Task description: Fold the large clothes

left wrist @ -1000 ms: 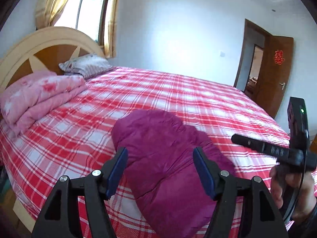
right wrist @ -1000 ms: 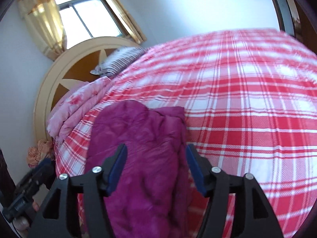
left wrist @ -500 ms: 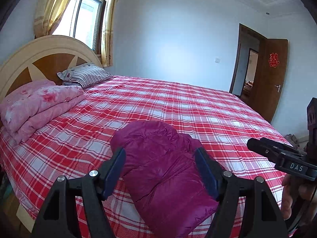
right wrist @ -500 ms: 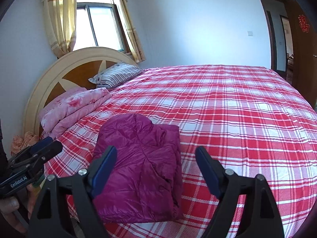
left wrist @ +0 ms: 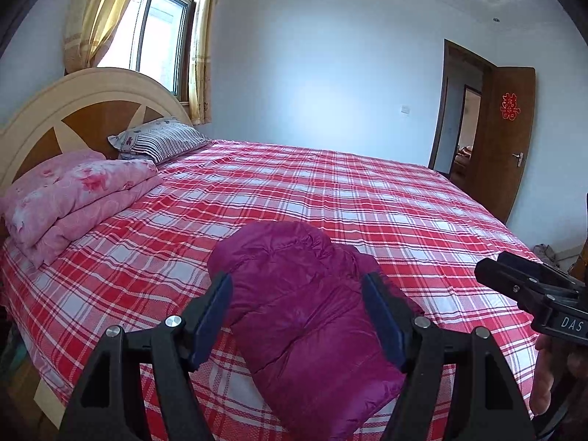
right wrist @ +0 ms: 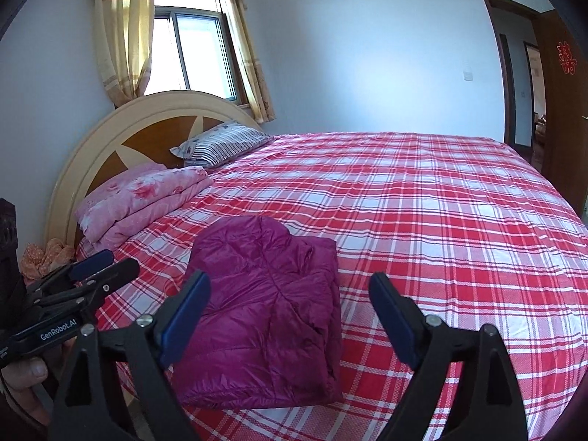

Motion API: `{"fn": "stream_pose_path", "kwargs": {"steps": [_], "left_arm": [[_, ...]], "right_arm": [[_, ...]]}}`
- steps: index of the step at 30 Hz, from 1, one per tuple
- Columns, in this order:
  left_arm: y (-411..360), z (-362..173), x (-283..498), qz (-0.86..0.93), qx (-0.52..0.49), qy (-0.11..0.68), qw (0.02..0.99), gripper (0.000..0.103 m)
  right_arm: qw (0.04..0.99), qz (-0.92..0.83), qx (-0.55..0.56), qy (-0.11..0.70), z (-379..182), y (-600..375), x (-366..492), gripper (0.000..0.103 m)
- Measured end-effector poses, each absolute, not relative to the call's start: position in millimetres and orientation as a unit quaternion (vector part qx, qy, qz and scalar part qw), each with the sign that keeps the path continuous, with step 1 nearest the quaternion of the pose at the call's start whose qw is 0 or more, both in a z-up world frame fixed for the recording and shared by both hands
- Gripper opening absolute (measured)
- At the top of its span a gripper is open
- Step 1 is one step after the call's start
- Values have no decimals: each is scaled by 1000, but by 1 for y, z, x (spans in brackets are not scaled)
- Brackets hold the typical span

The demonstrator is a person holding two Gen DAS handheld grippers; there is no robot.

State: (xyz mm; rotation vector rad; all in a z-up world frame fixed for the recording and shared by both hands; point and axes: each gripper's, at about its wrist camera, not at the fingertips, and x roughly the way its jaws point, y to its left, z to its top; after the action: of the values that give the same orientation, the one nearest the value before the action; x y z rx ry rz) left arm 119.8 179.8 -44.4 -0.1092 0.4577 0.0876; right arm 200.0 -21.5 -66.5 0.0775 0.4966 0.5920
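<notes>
bedroom, white walls, big bed [right wrist: 459,220] with red-and-white plaid sheet, smooth and mostly bare. arched cream and brown headboard [right wrist: 147,128] at the head end, striped pillow [right wrist: 224,145] against it, folded pink floral quilt [right wrist: 143,198] just beside the pillow at the near head corner. window [right wrist: 191,51] with yellow curtains [right wrist: 117,40] above the headboard. brown door [left wrist: 503,139] stands open on the far wall past the foot end, red paper ornament [left wrist: 510,106] on it. orange cloth [right wrist: 44,257] bunched on the floor by the headboard.

jacket [right wrist: 264,308], magenta, puffy, quilted, shiny, lies folded into a compact rough rectangle at the near edge of the bed, nearer the head end than the foot. rounded lumpy end points toward the bed's middle, layered fold edges on its right side in the right view, a few creases on top.

left gripper [left wrist: 299,316] spread, jaws apart, above the near end of the jacket, pads not touching it. right gripper [right wrist: 290,316] jaws opening, wide, nothing pinched; jacket seen between them but below, not touched. a hand [right wrist: 25,378] holds the left gripper's handle at the left edge of the right view.
</notes>
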Motion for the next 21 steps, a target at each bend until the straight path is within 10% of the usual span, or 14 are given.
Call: {"fn": "stream_pose_path", "kwargs": {"steps": [21], "left_arm": [[175, -46, 122, 48, -45, 231, 971, 74]], "right_arm": [[935, 276, 50, 218, -67, -33, 191, 98]]}}
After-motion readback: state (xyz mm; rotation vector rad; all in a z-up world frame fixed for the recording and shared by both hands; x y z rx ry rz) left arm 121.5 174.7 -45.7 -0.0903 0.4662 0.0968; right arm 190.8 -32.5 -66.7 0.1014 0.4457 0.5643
